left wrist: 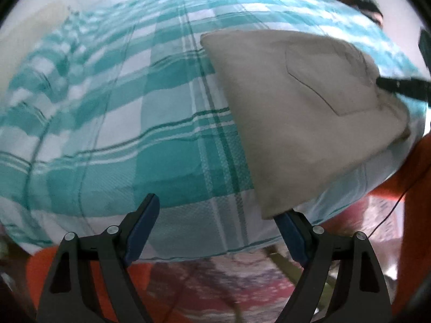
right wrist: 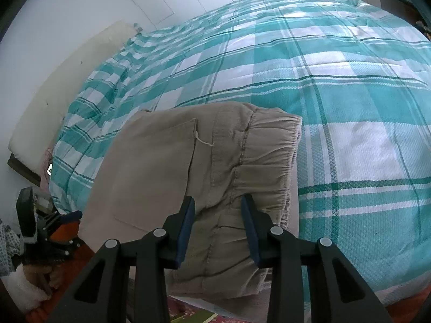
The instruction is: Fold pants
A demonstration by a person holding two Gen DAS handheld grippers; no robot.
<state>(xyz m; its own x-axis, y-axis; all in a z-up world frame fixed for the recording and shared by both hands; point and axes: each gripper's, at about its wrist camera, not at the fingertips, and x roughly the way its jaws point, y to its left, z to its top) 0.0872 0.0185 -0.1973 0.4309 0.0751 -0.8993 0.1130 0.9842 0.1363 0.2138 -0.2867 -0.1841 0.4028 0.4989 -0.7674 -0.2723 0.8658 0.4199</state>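
Note:
Beige pants (left wrist: 296, 107) lie folded on a teal-and-white checked bedspread (left wrist: 121, 113), near the bed's edge, with a back pocket facing up. In the right wrist view the pants (right wrist: 161, 175) show their elastic waistband (right wrist: 272, 161) on the right, and it hangs over the bed's edge. My right gripper (right wrist: 218, 198) is shut on a bunched fold of that waistband, and one of its fingers (left wrist: 398, 86) shows in the left wrist view. My left gripper (left wrist: 218, 206) stands wide open over the bedspread, its right finger just beside the pants' near corner.
The bedspread (right wrist: 350, 107) stretches far to the right and back. A cream cushion (right wrist: 54, 102) leans along the white wall on the left. An orange sheet (left wrist: 404, 175) and a patterned rug (left wrist: 215, 282) lie below the bed's edge. A hand (right wrist: 40, 271) holds the left gripper.

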